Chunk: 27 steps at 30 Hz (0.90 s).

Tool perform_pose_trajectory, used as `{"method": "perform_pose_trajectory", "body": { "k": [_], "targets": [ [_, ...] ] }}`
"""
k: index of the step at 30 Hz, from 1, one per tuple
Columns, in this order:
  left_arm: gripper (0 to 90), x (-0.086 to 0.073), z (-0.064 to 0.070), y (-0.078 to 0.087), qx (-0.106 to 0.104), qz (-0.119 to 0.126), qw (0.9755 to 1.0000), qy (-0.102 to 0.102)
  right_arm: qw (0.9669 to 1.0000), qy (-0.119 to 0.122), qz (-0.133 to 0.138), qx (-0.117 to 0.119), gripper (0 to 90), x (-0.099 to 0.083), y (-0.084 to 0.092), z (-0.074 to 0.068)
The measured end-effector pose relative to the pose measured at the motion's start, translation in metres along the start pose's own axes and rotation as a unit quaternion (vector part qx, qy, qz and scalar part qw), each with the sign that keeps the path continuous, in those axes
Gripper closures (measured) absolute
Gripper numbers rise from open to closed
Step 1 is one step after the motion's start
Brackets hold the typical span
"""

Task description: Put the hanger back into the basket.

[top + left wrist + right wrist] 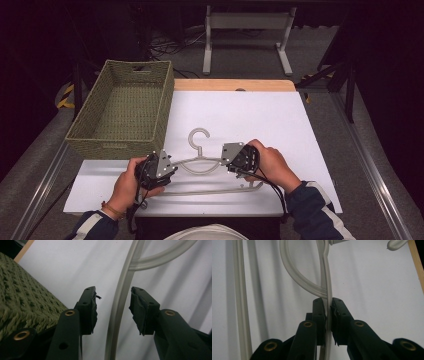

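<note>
My right tongs (328,312) clamp the grey hanger (200,165) to steady it on the counter (260,115); my left tongs (113,306) straddle its arm, apart, not gripping.

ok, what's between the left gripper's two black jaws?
The pale grey plastic hanger's arm runs between the left gripper's open jaws, untouched by either pad, per the left gripper view.

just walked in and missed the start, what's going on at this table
A person is working a pale plastic clothes hanger lying on the white table with a gripper in each hand. The right gripper is shut on one of the hanger's arms. The left gripper straddles the other arm, its jaws apart and not yet pressing on it. A green woven basket stands at the table's left, nothing visible inside it.
</note>
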<state>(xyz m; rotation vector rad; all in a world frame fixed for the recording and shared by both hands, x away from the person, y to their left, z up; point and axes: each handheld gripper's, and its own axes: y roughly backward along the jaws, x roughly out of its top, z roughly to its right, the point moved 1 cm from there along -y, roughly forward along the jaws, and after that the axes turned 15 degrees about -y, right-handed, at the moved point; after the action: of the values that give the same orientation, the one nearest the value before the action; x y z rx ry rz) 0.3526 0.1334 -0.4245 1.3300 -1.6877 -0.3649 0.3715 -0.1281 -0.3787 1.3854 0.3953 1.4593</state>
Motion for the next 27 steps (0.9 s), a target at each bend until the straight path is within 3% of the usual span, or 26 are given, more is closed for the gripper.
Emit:
{"method": "perform_pose_trajectory", "body": {
  "k": [5,7,12,14,15,17,20,21,24,25,26,27],
  "targets": [
    [76.3,0.002,-0.002,-0.008,-0.003,-0.006,0.9997,-0.021,1.0,0.008,0.001,0.004,82.4,0.006,-0.002,-0.001],
    [76.8,0.004,-0.002,-0.009,0.005,-0.009,0.9997,-0.022,1.0,0.003,0.0,0.0,82.4,0.007,-0.003,-0.001],
    [74.2,0.01,-0.003,-0.014,-0.006,-0.006,0.9997,-0.022,1.0,-0.003,-0.002,-0.006,82.3,0.006,-0.003,-0.001],
    [75.7,0.013,-0.001,-0.016,0.005,-0.016,0.9994,-0.031,1.0,0.006,-0.003,0.0,82.3,0.007,-0.004,-0.001],
    [75.7,0.015,0.0,-0.017,0.018,-0.021,0.999,-0.036,0.9999,0.003,-0.005,-0.01,82.3,0.008,-0.004,-0.002],
    [76.2,0.017,-0.001,-0.017,0.013,-0.021,0.999,-0.037,0.9998,0.001,-0.006,-0.017,82.2,0.007,-0.004,-0.001],
    [77.5,0.016,0.0,-0.016,0.021,-0.013,0.9987,-0.043,0.9999,-0.002,0.0,-0.013,81.5,0.006,-0.001,0.002],
    [77.8,0.016,0.0,-0.015,0.026,-0.011,0.9986,-0.045,0.9999,-0.007,0.003,-0.01,80.9,0.006,-0.001,0.001],
    [79.3,0.016,-0.001,-0.012,0.031,-0.003,0.9982,-0.051,0.9989,-0.01,0.021,-0.041,75.9,0.007,0.003,0.003],
    [79.3,0.016,-0.001,-0.011,0.034,-0.003,0.9981,-0.051,0.9989,-0.01,0.021,-0.041,75.9,0.007,0.003,0.003],
    [80.6,0.015,-0.002,-0.008,0.035,0.013,0.998,-0.051,0.9971,-0.025,0.047,-0.053,68.5,0.008,0.009,0.006],
    [80.9,0.015,-0.002,-0.008,0.035,0.013,0.998,-0.051,0.9971,-0.025,0.047,-0.053,68.5,0.008,0.009,0.006]
  ]
}}
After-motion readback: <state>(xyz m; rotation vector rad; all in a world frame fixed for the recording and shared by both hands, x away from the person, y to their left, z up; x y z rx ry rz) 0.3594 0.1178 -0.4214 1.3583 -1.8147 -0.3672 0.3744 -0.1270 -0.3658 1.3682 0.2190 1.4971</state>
